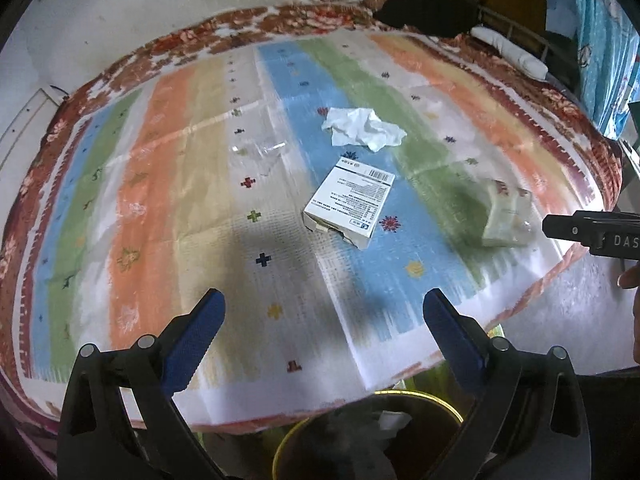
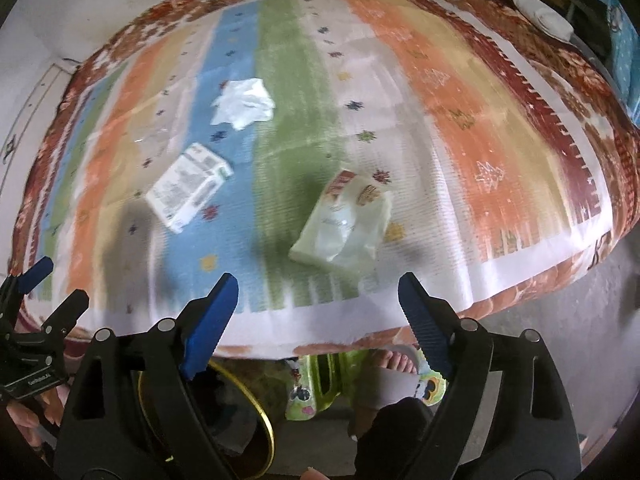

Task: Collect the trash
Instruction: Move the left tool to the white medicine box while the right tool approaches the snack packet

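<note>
Nearest in the left wrist view, the left gripper (image 1: pixel 324 312) has its blue fingers (image 1: pixel 196 336) spread wide with nothing between them. They hang over the near edge of a bed covered by a striped mat (image 1: pixel 168 184). Directly below, at 6 o'clock, sits a dark bin with a yellow rim (image 1: pixel 416 396), with pale scraps already inside it.

The right gripper (image 2: pixel 318 300) is likewise wide open and empty, its fingers (image 2: pixel 420 320) above the mat's near white border. Under them, at 6 o'clock on the floor, are a sandalled foot (image 2: pixel 394 362) and a green patterned bag (image 2: pixel 320 376), with the bin rim at 7 o'clock.

The trash lies loose on the mat, untouched by either gripper. In the right wrist view a pale plastic wrapper (image 2: pixel 346 224) with a red printed end lies just beyond the fingers at 12 o'clock. A torn white carton (image 2: pixel 188 186) lies farther off at 10 o'clock. A crumpled white tissue (image 2: pixel 244 104) lies beyond that at 11 o'clock.

In the left wrist view the carton (image 1: pixel 350 204) sits at 12 o'clock, the tissue (image 1: pixel 362 128) behind it, and a clear plastic scrap (image 1: pixel 260 152) near 11 o'clock. The wrapper (image 1: pixel 506 216) lies at 2 o'clock, beside the tip of the right gripper.

At the far edge a dark object (image 1: pixel 428 14) and a white roll (image 1: pixel 508 52) lie by the mat's floral border.
</note>
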### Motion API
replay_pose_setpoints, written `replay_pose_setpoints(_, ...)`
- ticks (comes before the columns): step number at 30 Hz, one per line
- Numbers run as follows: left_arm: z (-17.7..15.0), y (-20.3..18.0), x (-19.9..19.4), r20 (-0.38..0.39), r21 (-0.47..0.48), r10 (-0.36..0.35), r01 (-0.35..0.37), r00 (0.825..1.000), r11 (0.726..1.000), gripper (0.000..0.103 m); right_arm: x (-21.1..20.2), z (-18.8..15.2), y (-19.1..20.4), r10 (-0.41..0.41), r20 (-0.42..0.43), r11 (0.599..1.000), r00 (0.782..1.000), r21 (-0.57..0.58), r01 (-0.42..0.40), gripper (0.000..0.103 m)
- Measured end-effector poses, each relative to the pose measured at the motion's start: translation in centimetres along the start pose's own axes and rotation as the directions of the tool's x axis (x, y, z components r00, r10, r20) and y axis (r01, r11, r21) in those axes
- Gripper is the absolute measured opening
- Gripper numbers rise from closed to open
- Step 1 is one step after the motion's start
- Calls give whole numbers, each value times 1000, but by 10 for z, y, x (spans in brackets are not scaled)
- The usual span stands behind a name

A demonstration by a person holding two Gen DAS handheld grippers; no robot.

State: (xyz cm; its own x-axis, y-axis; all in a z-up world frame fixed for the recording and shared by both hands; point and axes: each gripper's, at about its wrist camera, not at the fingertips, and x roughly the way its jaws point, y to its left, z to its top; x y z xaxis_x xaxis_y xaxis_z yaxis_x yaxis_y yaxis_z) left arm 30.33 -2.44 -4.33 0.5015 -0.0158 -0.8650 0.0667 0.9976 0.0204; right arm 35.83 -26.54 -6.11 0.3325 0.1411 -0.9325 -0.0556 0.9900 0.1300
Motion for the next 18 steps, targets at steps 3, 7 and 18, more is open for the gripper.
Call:
replay_pose_setpoints(3,10,-1,10,-10,-5,-11,11,1000,1000,97,14,9,-3,11,-25,1000,1000,29,-10,78)
replay_pose_setpoints(7,23,-10,21,-26,42,8,-7,1000,999,97,28,19,-4,7,-43,999,999,41,-6,78)
replay_pose_setpoints(18,55,-12,74,-75,117,6,3,997,993,97,64,40,-7,-28,-89,997,996,65,34,78)
